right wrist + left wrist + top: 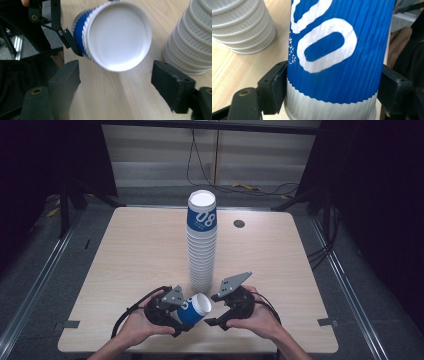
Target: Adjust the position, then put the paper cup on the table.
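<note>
Item: left claw (186,316). In the high view it is sitting at the near edge of the counter (135,250), carried in the person's left hand (140,326). It is clamping a single blue-and-white paper cup (194,309); in the left gripper view both black jaws are pressing against the ribbed sides of the cup (337,55), low on the blue band and just above the white base strip. The cup is lying tilted on its side in the grip, rim end pointing toward the right claw.

Item: right claw (215,315). It is being held in the person's right hand (252,320), just beside the cup's rim end. In the right gripper view its jaws are standing partly apart, one on each side of bare wood below the cup (112,35), and are touching nothing; the pads are not reaching the cup. The cup's round white end is facing this camera, with the left claw (71,43) gripping it behind.

Item: stack of cups (202,240). It is standing upright mid-counter, just beyond the two claws, with a blue-printed cup on top. Its ribbed white lower rims are showing in the left gripper view (242,25) and the right gripper view (192,37), resting on the wood near the held cup but apart from it.
</note>
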A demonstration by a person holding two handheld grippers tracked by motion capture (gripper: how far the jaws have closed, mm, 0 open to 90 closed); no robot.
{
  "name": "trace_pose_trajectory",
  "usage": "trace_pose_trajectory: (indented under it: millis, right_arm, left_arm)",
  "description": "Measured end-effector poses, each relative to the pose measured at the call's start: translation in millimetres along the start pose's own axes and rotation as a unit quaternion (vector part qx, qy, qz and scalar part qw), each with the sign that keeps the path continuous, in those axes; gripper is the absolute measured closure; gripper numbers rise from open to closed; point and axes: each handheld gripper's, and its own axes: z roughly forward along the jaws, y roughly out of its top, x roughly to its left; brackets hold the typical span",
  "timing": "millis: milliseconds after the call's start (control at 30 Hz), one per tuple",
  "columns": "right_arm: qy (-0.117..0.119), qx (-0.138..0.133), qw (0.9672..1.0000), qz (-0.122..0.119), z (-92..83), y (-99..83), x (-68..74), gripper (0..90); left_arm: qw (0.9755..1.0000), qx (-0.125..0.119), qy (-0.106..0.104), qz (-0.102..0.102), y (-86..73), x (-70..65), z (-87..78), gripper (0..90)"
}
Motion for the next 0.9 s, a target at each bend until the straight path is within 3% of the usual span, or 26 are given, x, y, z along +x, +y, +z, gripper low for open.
trace_pose_trajectory:
  millis: [333,467,700,733,900]
  right_arm:
    - [0.002,0.048,0.9987,-0.013,8.2,4.3,-0.2,22.0]
    - [0.006,0.063,0.9979,-0.013,10.7,9.0,-1.2,22.2]
    - [0.011,0.083,0.9958,-0.035,14.4,15.1,-0.8,26.1]
    - [0.022,0.087,0.9953,-0.036,15.7,16.3,-0.7,26.0]
    - [0.031,0.097,0.9942,-0.035,19.0,18.2,-1.9,24.7]
  left_arm:
    - [0.9995,0.025,0.006,0.016,5.9,-3.3,2.4,21.1]
    - [0.9989,0.03,0.003,0.034,7.9,-4.4,4.8,21.1]
    - [0.9979,0.047,0.008,0.044,10.7,-7.1,6.2,21.0]
    - [0.9975,0.053,0.008,0.046,11.2,-7.2,6.9,21.0]
    - [0.9958,0.068,0.005,0.06,14.5,-9.5,10.1,21.1]
